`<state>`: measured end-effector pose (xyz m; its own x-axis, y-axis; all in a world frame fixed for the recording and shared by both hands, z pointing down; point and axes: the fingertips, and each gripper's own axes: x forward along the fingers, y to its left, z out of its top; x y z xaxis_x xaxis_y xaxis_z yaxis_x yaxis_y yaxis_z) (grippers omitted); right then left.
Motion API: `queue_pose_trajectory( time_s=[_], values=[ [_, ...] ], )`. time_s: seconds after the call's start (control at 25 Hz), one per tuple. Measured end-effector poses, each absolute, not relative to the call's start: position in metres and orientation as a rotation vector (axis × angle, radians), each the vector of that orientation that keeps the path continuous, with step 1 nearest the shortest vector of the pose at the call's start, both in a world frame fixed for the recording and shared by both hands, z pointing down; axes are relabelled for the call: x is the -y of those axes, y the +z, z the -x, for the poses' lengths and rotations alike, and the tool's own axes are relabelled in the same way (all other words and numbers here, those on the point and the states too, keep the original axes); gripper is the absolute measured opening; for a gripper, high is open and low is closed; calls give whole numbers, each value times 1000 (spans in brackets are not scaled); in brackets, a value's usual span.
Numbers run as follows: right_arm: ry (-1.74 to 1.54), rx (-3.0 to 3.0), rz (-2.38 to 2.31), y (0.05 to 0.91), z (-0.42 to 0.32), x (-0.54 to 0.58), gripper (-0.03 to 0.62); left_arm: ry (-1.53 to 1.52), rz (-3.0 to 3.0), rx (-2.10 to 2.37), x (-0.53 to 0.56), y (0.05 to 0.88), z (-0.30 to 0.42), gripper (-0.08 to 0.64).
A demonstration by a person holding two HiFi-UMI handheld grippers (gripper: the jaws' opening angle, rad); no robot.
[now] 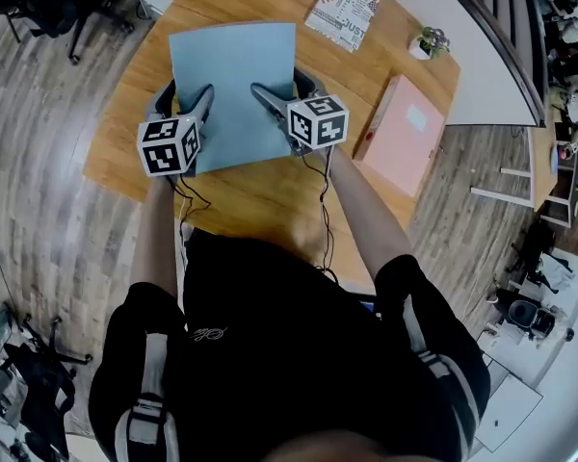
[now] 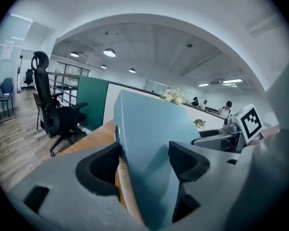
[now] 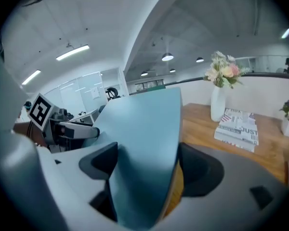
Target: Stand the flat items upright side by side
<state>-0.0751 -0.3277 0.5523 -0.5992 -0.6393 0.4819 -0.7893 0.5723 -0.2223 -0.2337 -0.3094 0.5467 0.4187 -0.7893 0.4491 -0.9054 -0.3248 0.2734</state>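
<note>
my left gripper: jaws pinched light-blue flat cardboard binder at its near left edge | my right gripper: jaws pinched its near right edge | binder tilted over wooden worktop | pink flat folder lay apart, right

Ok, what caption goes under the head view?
Left gripper and right gripper hold a blue binder over the table, pink binder flat beside.
</note>
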Motion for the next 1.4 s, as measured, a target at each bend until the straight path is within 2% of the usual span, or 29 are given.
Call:
queue_pose_trajectory(
  time_s=[0.76,1.16,1.4],
  values=[
    [133,2649,-1244,486,96,340,402,198,-2356,1749,309,485,251,325],
    [-123,2760,-1093,470,121,350,411,145,-2319,1990,294,471,267,327],
    [-108,2761,-1059,476,122,340,410,197,-2309,2095,276,470,265,327]
  ],
)
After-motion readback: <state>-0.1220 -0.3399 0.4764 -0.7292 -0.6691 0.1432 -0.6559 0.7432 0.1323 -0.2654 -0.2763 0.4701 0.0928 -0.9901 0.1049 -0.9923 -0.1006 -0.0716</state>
